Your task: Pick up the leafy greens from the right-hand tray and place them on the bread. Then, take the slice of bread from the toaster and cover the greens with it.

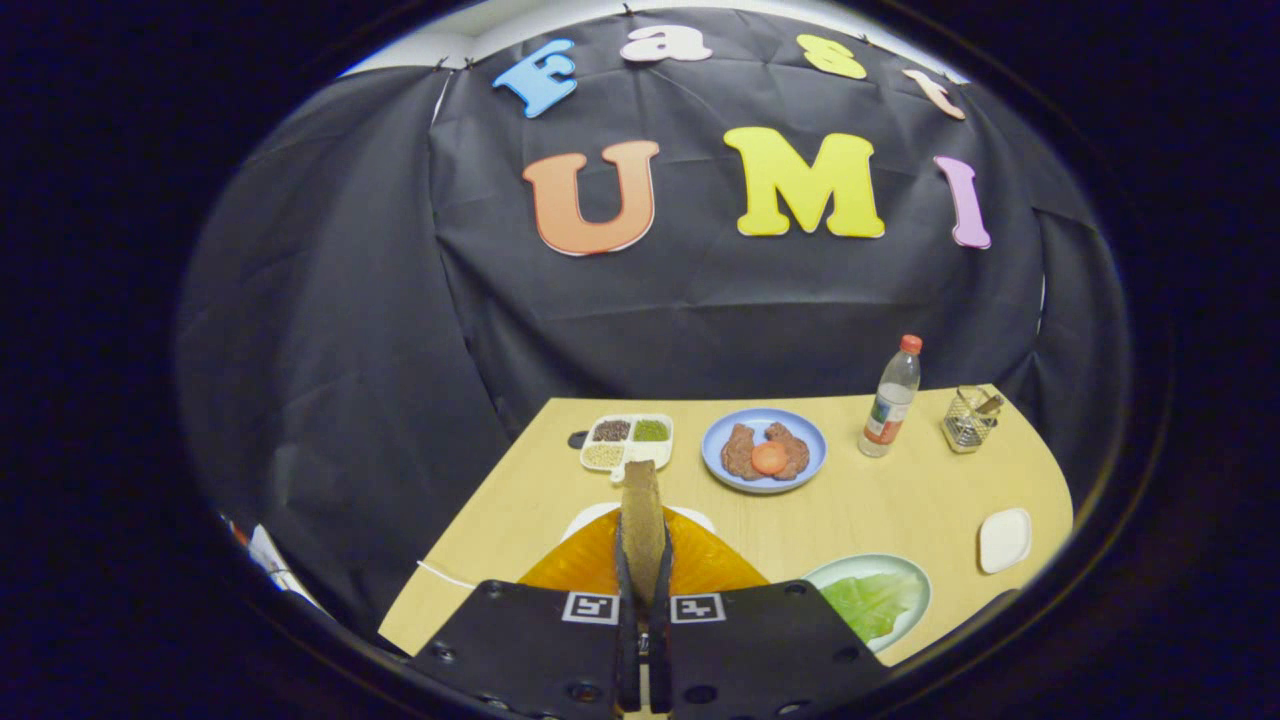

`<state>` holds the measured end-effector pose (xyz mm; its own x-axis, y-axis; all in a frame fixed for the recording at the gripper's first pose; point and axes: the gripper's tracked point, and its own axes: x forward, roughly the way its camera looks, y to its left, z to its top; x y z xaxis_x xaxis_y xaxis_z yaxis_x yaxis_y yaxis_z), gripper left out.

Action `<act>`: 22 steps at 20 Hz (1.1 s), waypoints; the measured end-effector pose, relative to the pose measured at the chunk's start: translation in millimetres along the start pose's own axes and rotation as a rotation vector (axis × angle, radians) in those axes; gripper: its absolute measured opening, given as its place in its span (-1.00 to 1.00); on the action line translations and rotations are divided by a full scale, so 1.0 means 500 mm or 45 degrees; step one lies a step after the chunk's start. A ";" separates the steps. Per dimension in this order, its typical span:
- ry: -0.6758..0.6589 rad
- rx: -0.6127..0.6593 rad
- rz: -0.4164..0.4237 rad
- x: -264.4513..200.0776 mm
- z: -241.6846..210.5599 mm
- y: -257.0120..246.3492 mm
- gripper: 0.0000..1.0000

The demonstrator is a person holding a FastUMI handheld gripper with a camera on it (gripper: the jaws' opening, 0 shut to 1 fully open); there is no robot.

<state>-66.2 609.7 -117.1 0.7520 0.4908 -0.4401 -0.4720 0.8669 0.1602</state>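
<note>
Gripping a slice of bread (pixel 642 520) on edge, the claw (pixel 642 590) had both fingers pressed flat against its faces, the slice standing upright between them and rising beyond the tips. Below it lay an orange toaster (pixel 700 565) on the worktop (pixel 880 500). Greens (pixel 872 603) still sat in their tray (pixel 905 570) just to the right of the fingers, so covering them looked premature; no base bread could be made out. To do the step well, the slice wanted lifting straight up, kept vertical, then laying flat gently. The claw pointed forward and slightly down over the toaster.
</note>
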 end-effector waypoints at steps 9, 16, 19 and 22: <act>-0.122 0.028 0.050 -0.119 0.091 -0.110 -0.93; -0.155 0.006 -0.037 -0.181 0.098 -0.260 -0.93; -0.101 0.017 -0.056 -0.174 0.055 -0.311 -0.93; -0.004 0.044 -0.079 -0.150 -0.007 -0.357 -0.93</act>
<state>-39.9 417.7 -115.8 0.7810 0.4360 -0.4472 -0.4081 0.8982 0.1631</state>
